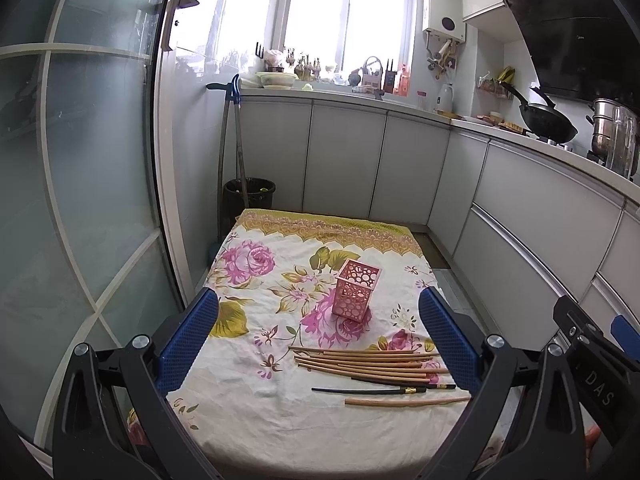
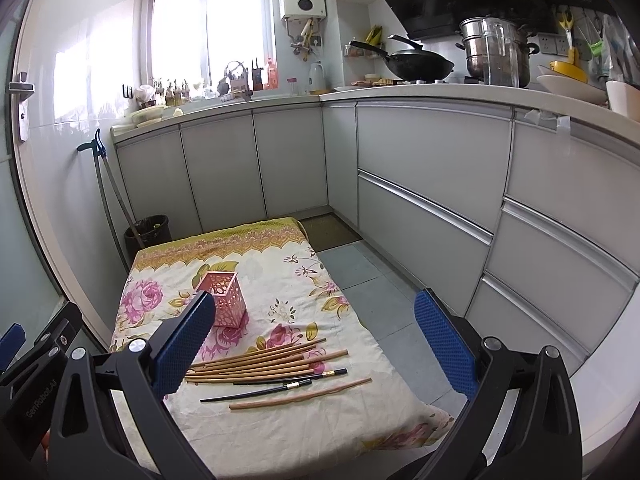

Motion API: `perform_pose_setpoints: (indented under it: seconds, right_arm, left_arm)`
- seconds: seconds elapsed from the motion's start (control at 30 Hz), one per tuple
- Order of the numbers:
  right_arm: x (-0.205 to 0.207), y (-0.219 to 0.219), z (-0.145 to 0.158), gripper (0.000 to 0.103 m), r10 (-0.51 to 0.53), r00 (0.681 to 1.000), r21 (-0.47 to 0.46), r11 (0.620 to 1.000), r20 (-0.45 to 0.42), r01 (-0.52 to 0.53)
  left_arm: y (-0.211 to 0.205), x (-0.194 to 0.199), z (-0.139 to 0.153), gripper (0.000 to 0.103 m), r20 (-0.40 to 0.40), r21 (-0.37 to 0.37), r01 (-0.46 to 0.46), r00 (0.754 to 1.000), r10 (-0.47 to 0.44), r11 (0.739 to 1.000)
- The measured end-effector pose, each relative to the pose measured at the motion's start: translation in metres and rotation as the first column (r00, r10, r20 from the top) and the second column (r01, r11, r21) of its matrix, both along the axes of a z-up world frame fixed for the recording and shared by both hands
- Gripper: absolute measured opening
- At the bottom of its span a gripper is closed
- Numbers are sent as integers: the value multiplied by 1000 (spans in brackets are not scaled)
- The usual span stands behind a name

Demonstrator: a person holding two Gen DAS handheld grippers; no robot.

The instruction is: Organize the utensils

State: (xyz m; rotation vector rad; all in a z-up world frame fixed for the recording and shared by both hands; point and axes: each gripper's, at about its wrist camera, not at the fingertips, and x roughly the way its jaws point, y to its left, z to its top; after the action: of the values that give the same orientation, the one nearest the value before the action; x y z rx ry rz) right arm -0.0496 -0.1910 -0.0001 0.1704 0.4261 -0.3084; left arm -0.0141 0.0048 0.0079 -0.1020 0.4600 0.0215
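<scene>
On a floral tablecloth point(image 1: 256, 412), chopsticks point(image 1: 368, 362) lie before the pink holder point(image 1: 355, 294); both tongs, left gripper point(image 1: 320, 344) and right gripper point(image 2: 316, 344), gape wide and empty, best pinching one stick mid-length.

The left gripper point(image 1: 319, 340) has black plastic arms with cut-out slots, round silver screw heads at the pivots, and blue dimpled pads point(image 1: 188, 338) lining its fingers. The right gripper point(image 2: 314, 344) is built alike; "GenRobot.AI" is printed on the neighbouring body to its left.

1 pink holder point(image 1: 355, 294), approx 9 wood chopsticks point(image 1: 372, 362), 2 blk chopsticks point(image 1: 384, 388)
</scene>
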Motion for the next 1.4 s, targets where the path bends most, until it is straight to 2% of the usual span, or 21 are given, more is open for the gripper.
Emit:
perform_pose_setpoints:
  seconds: [0.43, 0.77, 0.87, 0.93, 0.97, 1.0, 1.03, 1.1, 1.17, 1.23, 1.27, 1.33, 1.37, 1.4]
  right_arm:
    - [-1, -3, -3, 97, -9, 1000, 2, 1000, -9, 9]
    - [25, -14, -21, 97, -25, 998, 13, 1000, -62, 26]
    - [39, -21, -32, 97, -33, 995, 22, 999, -94, 36]
    - [47, -33, -40, 97, -64, 992, 42, 997, -112, 69]
    - [49, -42, -46, 97, -91, 989, 52, 994, -117, 98]
    - [51, -54, -52, 97, -128, 984, 63, 989, -125, 136]
    - [53, -68, -60, 97, -166, 976, 78, 981, -140, 178]
    - [60, -98, -80, 97, -207, 959, 145, 961, -195, 237]
    - [68, -124, -104, 97, -204, 945, 227, 938, -254, 263]
    - [77, -138, -128, 97, -197, 933, 265, 922, -301, 281]
    - [81, -141, -139, 97, -196, 928, 266, 921, -318, 285]
    - [90, -146, -157, 97, -201, 916, 247, 923, -349, 296]
    - [96, -149, -166, 97, -203, 906, 240, 922, -371, 305]
    - [101, -154, -173, 97, -196, 897, 251, 917, -396, 311]
  left_arm:
    - [-4, 1, -2, 96, -10, 10, 10, 1000, -10, 1000]
    - [-19, 30, -17, 96, -63, 32, 34, 998, -32, 999]
    - [-27, 52, -26, 96, -98, 61, 77, 993, -70, 995]
    - [-38, 79, -33, 96, -139, 85, 172, 977, -159, 981]
    - [-47, 96, -36, 96, -174, 112, 250, 958, -229, 962]
    - [-60, 112, -42, 96, -222, 154, 347, 925, -309, 925]
    - [-76, 129, -52, 96, -285, 203, 450, 877, -387, 870]
    - [-109, 160, -78, 96, -445, 273, 617, 762, -472, 739]
    - [-137, 188, -110, 96, -569, 255, 719, 652, -501, 647]
    - [-160, 215, -144, 96, -674, 211, 775, 557, -485, 596]
    - [-172, 228, -160, 96, -714, 196, 791, 520, -468, 579]
    - [-189, 246, -191, 96, -794, 158, 832, 427, -433, 531]
    - [-196, 253, -204, 95, -826, 161, 843, 399, -397, 513]
    - [-201, 259, -216, 91, -847, 180, 850, 389, -362, 495]
